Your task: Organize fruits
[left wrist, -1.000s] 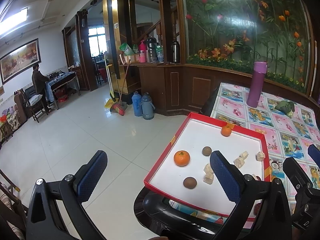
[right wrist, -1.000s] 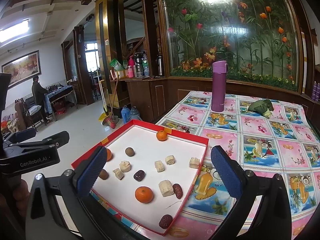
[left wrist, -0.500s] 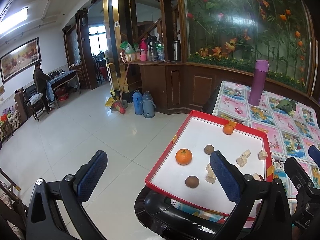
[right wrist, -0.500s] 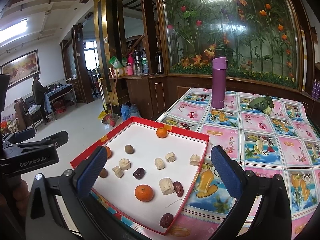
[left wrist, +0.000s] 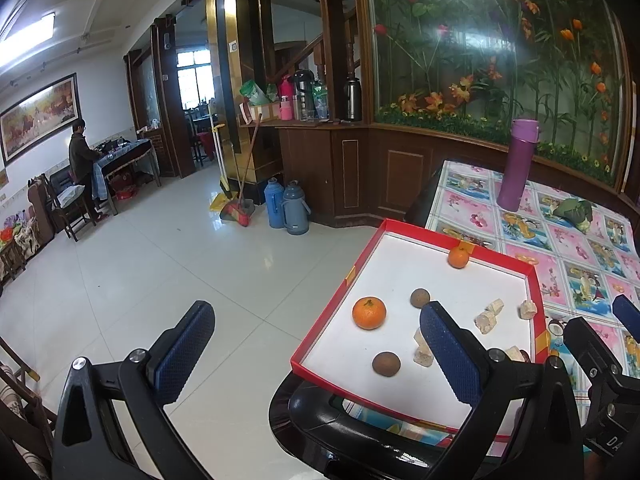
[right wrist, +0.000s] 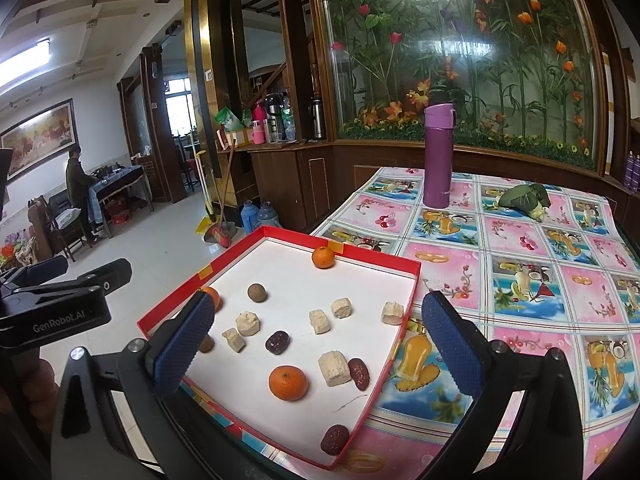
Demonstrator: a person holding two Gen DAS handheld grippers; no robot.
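We hold our left gripper (left wrist: pixel 316 356) and right gripper (right wrist: pixel 326 338) spread wide, both empty, above the near edge of the red tray (right wrist: pixel 376 260). In it lie tangerines (right wrist: pixel 288 383), brown longans (right wrist: pixel 256 293), dark dates (right wrist: pixel 277 341) and pale chunks (right wrist: pixel 335 368), scattered apart.

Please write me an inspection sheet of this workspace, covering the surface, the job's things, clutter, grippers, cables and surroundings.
Surface: table under a fruit-print cloth.
Job's things: red-rimmed tray at the table's corner holds three oranges, round brown fruits, dark red dates and pale chunks, all scattered apart.
Clutter: purple flask stands upright; green leafy bundle lies beyond it.
Grippers: left gripper open and empty, beside the tray; right gripper open and empty, above the tray.
Cables: nothing seen.
Surroundings: tiled floor, broom, two blue thermoses, a person far off.
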